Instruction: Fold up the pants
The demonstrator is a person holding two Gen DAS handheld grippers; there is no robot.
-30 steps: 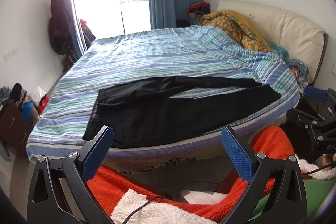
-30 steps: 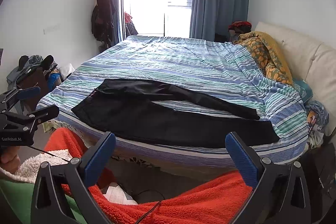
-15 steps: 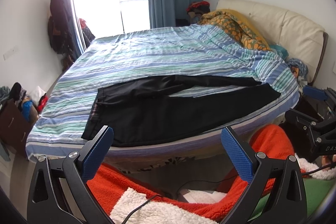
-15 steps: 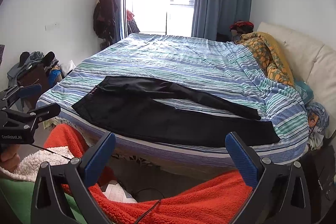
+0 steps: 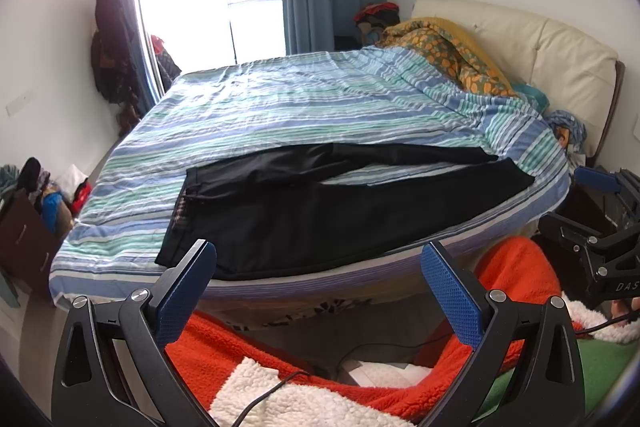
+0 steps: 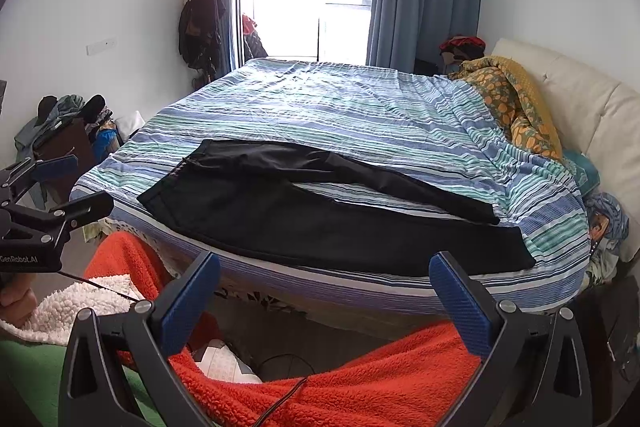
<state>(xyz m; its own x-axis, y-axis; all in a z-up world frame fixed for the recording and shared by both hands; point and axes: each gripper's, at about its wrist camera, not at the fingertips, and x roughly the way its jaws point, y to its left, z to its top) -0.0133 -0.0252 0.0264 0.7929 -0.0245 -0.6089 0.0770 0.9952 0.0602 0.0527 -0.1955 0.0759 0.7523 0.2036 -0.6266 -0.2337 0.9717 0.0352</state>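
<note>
Black pants lie flat along the near edge of the striped bed, waistband to the left, both legs stretching right with a gap of sheet between them. My left gripper hangs open short of the bed edge, nothing between its blue pads. The right gripper is open too, held before the bed edge and empty. Each gripper shows at the side of the other's view: the right one and the left one.
An orange patterned quilt is heaped by the cream headboard. Clothes pile on a dark cabinet at the left; coats hang by the window. A person's red fleece legs fill the foreground below.
Both grippers have drifted slightly towards the bed and a little lower, so the pants sit a bit nearer in view. Both stay open.
</note>
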